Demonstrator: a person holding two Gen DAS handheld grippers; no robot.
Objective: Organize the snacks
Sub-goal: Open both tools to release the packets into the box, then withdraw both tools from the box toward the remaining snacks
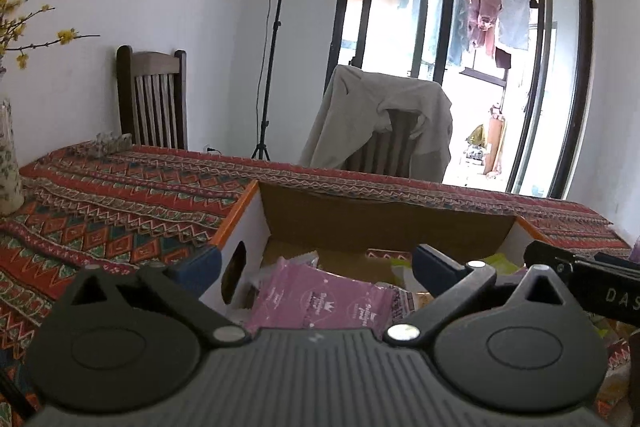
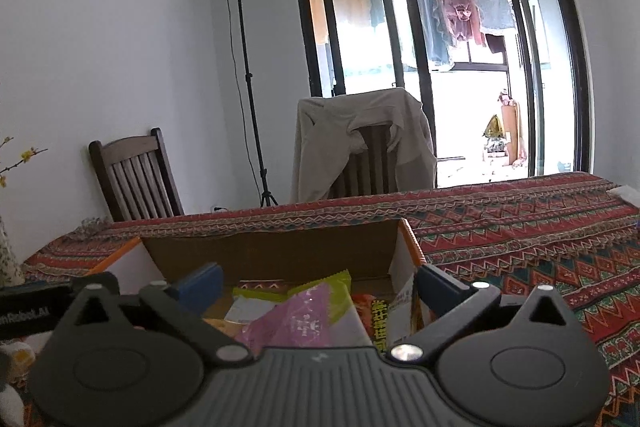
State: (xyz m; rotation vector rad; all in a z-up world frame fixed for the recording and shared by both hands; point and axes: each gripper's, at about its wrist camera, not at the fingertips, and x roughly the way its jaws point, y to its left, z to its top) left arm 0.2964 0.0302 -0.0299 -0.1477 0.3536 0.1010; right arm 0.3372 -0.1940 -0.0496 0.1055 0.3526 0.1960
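Both jaws gape wide, gripping nothing, above the cardboard box (image 1: 384, 223) holding purple packets (image 1: 320, 301) and green wrappers (image 2: 320, 289).

A box (image 1: 248, 227) stood on the table (image 1: 120, 195), with snack packets (image 1: 320, 299) lying inside it. Behind the table stood two chairs (image 2: 136, 179), the right one draped with a jacket (image 2: 320, 147). A lamp stand (image 2: 248, 75) rose between them, before the wall. A vase (image 1: 8, 163) sat at the table's left end.
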